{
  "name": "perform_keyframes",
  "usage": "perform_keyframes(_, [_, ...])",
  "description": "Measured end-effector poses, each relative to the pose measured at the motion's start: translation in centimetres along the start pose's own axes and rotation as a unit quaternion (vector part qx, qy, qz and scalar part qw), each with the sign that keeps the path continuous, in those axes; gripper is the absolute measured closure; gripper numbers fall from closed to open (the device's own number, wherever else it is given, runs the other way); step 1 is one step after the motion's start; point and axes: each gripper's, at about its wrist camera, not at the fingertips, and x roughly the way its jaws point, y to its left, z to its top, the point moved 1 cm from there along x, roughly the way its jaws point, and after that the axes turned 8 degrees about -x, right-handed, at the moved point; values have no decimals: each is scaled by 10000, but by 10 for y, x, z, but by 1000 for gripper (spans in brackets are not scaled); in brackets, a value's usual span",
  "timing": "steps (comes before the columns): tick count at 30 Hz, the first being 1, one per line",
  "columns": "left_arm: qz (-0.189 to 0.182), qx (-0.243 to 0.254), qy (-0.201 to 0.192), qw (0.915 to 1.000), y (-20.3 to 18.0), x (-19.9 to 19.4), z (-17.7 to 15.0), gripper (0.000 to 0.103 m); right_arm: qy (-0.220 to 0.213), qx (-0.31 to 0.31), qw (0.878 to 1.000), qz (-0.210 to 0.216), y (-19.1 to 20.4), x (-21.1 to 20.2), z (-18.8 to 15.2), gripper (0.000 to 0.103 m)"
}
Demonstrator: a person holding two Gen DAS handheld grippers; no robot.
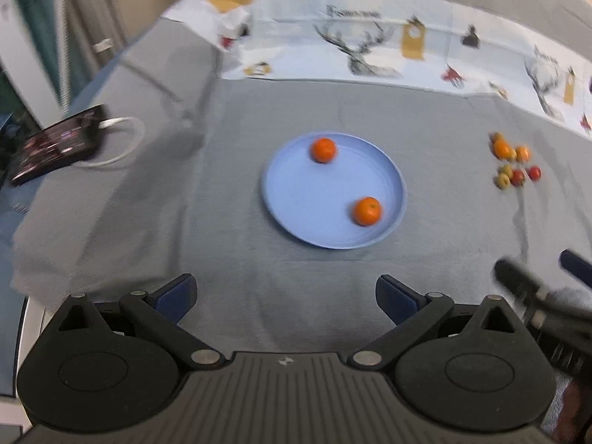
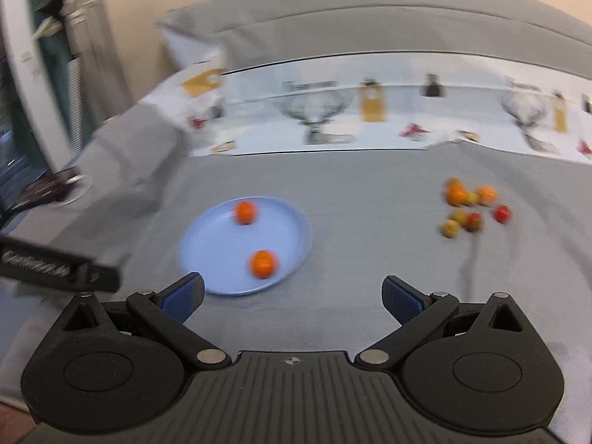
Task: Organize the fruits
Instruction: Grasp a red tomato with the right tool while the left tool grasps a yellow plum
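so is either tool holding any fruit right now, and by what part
Nothing is held. The left tool and the right tool are both open with only grey cloth between their fingers. Two oranges sit on the blue plate; the other fruit lies on the cloth.

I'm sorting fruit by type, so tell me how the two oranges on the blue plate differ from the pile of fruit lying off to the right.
The two oranges sit apart inside the blue plate; the fruit pile lies bunched together on the grey cloth. The plate's fruits are all orange; the pile mixes orange, yellow-green and red pieces, several of them smaller. Both groups are round fruit, and neither is held by the jaws.
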Motion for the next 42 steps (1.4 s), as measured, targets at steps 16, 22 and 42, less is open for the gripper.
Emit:
perform_keyframes(16, [-869, 1073, 911, 9862, -207, 129, 71, 0, 123, 1443, 9592, -2428, -232, 130, -15, 2])
perform_keyframes(22, [-1038, 1734, 894, 9753, -294, 189, 83, 0, 268, 1290, 9665, -2203, -278, 199, -14, 2])
perform_keyframes(42, [-1418, 2226, 798, 9612, -358, 234, 88, 77, 100, 304, 9823, -1847, -289, 235, -1, 72])
